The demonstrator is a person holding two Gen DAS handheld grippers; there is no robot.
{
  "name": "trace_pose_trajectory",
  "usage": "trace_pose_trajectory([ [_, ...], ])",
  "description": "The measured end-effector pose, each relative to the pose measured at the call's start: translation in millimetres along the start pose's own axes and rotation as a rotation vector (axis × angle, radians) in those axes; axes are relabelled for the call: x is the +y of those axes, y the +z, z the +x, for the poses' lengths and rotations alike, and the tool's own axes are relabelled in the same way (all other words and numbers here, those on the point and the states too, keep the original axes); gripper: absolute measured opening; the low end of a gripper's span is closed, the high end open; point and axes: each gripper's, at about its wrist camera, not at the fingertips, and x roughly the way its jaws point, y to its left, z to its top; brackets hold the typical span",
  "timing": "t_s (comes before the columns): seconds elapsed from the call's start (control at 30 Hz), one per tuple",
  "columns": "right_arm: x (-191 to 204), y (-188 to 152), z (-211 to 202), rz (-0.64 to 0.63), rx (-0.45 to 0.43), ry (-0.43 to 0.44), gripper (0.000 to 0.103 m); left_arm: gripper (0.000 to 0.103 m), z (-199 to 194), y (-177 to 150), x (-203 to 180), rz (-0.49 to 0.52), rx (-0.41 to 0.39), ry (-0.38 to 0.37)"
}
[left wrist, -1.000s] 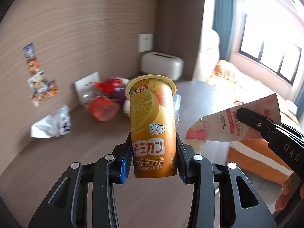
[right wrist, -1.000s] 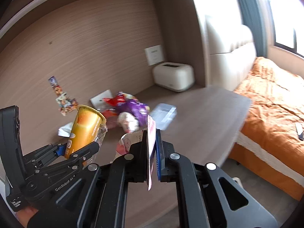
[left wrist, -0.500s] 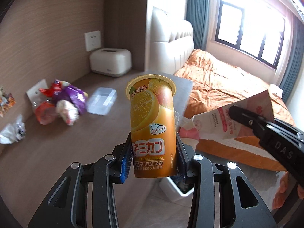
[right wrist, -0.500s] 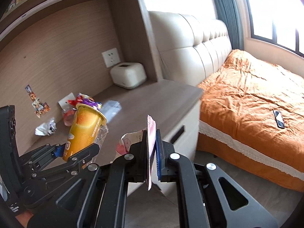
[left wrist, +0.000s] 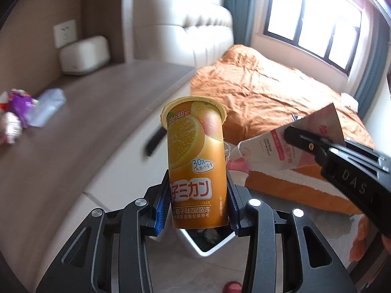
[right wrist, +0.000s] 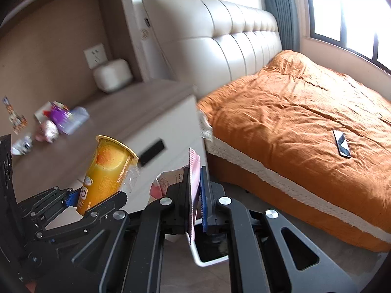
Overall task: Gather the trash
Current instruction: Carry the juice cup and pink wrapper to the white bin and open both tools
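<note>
Above the white bin (left wrist: 207, 244) beside the bed, I am swinging away from the bench, left gripper (left wrist: 198, 210) clamping the orange jelly cup (left wrist: 196, 168), right gripper (right wrist: 195, 202) pinching the pink wrapper (right wrist: 194, 185), both now nearly ready to drop.

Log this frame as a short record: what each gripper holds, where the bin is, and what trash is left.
left gripper: shut on orange jelly cup, upright
right gripper: shut on pink-white pouch
bin: white, on floor below both grippers, dark inside
remaining trash: wrappers on desk
bed: orange cover, dark remote on it
stage: items held over bin, not yet dropped
</note>
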Motion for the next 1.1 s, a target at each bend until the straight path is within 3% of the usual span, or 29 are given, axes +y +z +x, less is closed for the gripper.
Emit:
trace_pose_trajectory([
  [0.2,-38,-35,47,-0.014,0.046,-0.047,0.008,0.040,70,-28,-20,0.023,0.067,-0.018],
  [0.5,-76,-113,149,-0.044,0.138,-0.083,0.008,0.040,185,-93,-28,0.048,0.158,-0.044],
  [0.9,-86,-220,270,-0.129,0.231,-0.057,0.010,0.040,319,-195,-16,0.021,0.245,-0.065],
  [0.93,-85,-225,276,-0.141,0.225,-0.055,0.022,0.042,328,-201,-16,0.024,0.261,-0.078],
  [0.97,-85,-232,283,-0.160,0.229,-0.038,0.077,0.046,340,-209,-17,0.033,0.286,-0.091],
  [1.0,-85,-239,292,-0.182,0.237,-0.022,0.100,0.082,347,-215,-18,0.042,0.300,-0.074],
  [1.03,-86,-246,297,-0.191,0.227,-0.006,0.100,0.099,357,-224,-18,0.059,0.298,-0.037],
  [1.1,-87,-259,314,-0.210,0.269,0.035,0.099,0.099,367,-235,-21,0.089,0.283,-0.045],
])
